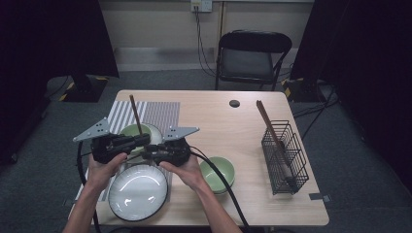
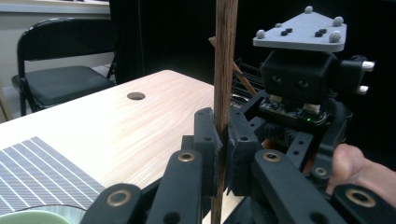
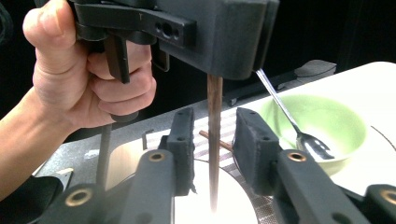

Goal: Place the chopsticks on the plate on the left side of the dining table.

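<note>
L gripper (image 2: pixel 223 154) clamps chopstick (image 2: pixel 225 70) upright for handover. R gripper (image 3: pixel 214 149) jaws part-open, straddle shaft, no contact. Plate (image 1: pixel 138 191) at 6 o'clock.

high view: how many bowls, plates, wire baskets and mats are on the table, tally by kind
green bowls: 2
white plate: 1
wire basket: 1
striped mat: 1
total: 5
</note>
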Demonstrator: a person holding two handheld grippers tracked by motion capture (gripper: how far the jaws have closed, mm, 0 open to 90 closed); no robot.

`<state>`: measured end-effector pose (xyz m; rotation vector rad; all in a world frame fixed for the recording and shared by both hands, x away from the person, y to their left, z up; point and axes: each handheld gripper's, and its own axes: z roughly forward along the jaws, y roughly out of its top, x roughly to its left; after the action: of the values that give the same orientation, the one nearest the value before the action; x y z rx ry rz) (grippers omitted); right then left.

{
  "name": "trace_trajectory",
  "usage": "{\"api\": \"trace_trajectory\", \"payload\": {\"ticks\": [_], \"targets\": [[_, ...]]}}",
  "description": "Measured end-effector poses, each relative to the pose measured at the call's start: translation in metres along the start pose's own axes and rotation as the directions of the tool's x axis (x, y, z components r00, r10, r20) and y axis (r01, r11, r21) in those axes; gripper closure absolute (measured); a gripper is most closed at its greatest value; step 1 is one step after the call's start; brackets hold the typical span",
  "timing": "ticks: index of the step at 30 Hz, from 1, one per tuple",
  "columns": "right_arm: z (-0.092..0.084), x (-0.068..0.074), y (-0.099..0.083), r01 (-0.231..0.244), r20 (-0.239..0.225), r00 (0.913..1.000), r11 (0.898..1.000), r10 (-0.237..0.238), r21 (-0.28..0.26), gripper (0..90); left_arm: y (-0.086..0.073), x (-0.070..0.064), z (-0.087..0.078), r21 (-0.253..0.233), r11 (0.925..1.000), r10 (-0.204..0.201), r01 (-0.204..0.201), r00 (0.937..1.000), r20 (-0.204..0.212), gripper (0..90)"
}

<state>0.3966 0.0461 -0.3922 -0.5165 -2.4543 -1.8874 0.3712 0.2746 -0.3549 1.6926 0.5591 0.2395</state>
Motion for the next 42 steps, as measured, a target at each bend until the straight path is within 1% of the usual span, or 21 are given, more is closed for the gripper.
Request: {"api": "trace_trajectory", "payload": {"ticks": [2,4,6,8,10,12,13,14,18,19,20,21,22,25,27,28,29,34,37,38,42], "targets": [[0.002,-0.001,-0.001,-0.004,-0.006,1.0000,1.000,0.004,-0.002,72.3,0.000,-0.001,0.001,-0.003,1.0000,-0.008,0.008,0.9999,0.009,85.0],[0.003,-0.002,-0.001,-0.015,-0.028,0.9995,1.000,0.014,-0.017,74.7,0.000,-0.001,0.001,-0.002,1.0000,-0.004,0.004,0.9999,0.015,85.0],[0.003,0.000,-0.001,0.004,-0.018,0.9998,1.000,-0.004,-0.012,76.2,0.000,-0.001,0.001,-0.002,1.0000,-0.001,0.001,0.9999,0.017,85.0],[0.005,-0.001,-0.002,0.012,-0.018,0.9998,1.000,-0.012,0.001,78.3,0.001,-0.001,0.000,-0.008,1.0000,0.002,-0.002,0.9998,0.019,85.0],[0.006,-0.002,-0.003,0.007,-0.016,0.9999,1.000,-0.007,0.008,79.7,0.001,-0.001,0.000,-0.007,1.0000,-0.002,0.002,0.9998,0.019,85.0],[0.006,-0.001,-0.003,0.006,-0.028,0.9996,1.000,-0.006,0.002,84.7,0.000,-0.001,0.001,-0.006,0.9999,-0.013,0.013,0.9997,0.022,85.1],[0.006,0.000,-0.003,0.007,-0.029,0.9995,1.000,-0.007,0.001,85.6,0.000,-0.001,0.001,-0.002,0.9999,-0.012,0.012,0.9997,0.022,85.0],[0.007,0.001,-0.003,0.017,-0.025,0.9995,1.000,-0.017,0.003,86.0,0.000,-0.001,0.001,-0.003,1.0000,-0.007,0.007,0.9998,0.020,85.0],[0.005,0.001,-0.003,0.011,-0.012,0.9999,1.000,-0.010,0.008,86.3,-0.001,0.001,-0.001,-0.012,0.9997,-0.020,0.020,0.9998,0.008,83.5],[0.005,0.001,-0.002,0.014,-0.014,0.9998,1.000,-0.014,0.005,86.4,-0.001,0.002,-0.002,-0.016,0.9997,-0.019,0.019,0.9998,0.004,82.2],[0.004,0.002,-0.002,0.016,-0.016,0.9997,1.000,-0.016,0.003,86.4,0.000,0.002,-0.003,-0.016,0.9997,-0.018,0.018,0.9998,-0.006,78.4],[0.003,0.002,-0.001,0.021,-0.011,0.9997,1.000,-0.021,0.005,86.4,0.000,0.002,-0.003,-0.017,0.9996,-0.021,0.021,0.9998,-0.005,76.3],[0.003,0.003,-0.001,0.027,-0.009,0.9996,1.000,-0.027,0.003,86.4,0.000,0.002,-0.003,-0.015,0.9997,-0.019,0.019,0.9998,-0.010,75.5],[0.002,0.003,-0.001,0.027,-0.006,0.9996,1.000,-0.027,0.007,86.4,-0.001,0.002,-0.003,-0.013,0.9997,-0.022,0.021,0.9993,-0.031,69.3],[0.001,0.003,-0.001,0.028,-0.001,0.9996,1.000,-0.028,0.012,86.4,-0.001,0.004,-0.002,-0.005,0.9997,-0.023,0.022,0.9981,-0.057,61.5],[0.000,0.003,-0.001,0.032,0.006,0.9995,0.999,-0.033,0.019,86.5,-0.002,0.005,-0.003,0.001,0.9997,-0.026,0.026,0.9983,-0.052,60.3],[0.000,0.003,-0.002,0.033,0.009,0.9994,0.999,-0.034,0.021,86.4,-0.002,0.005,-0.003,-0.007,0.9994,-0.033,0.033,0.9983,-0.048,60.3],[-0.004,0.005,-0.001,0.039,0.010,0.9992,0.999,-0.040,0.020,86.4,-0.001,0.006,-0.005,-0.011,0.9995,-0.031,0.031,0.9980,-0.055,56.0],[-0.006,0.006,0.000,0.042,0.006,0.9991,0.999,-0.043,0.021,86.4,-0.001,0.006,-0.005,-0.013,0.9979,-0.063,0.063,0.9971,-0.041,51.5],[-0.006,0.007,0.000,0.040,0.003,0.9992,0.999,-0.040,0.023,86.5,-0.001,0.006,-0.005,-0.008,0.9983,-0.057,0.057,0.9972,-0.047,49.4],[-0.002,0.007,-0.006,0.040,-0.009,0.9992,0.999,-0.040,0.037,86.5,0.001,0.005,-0.007,-0.019,0.9990,-0.041,0.041,0.9986,-0.032,44.2]]}}
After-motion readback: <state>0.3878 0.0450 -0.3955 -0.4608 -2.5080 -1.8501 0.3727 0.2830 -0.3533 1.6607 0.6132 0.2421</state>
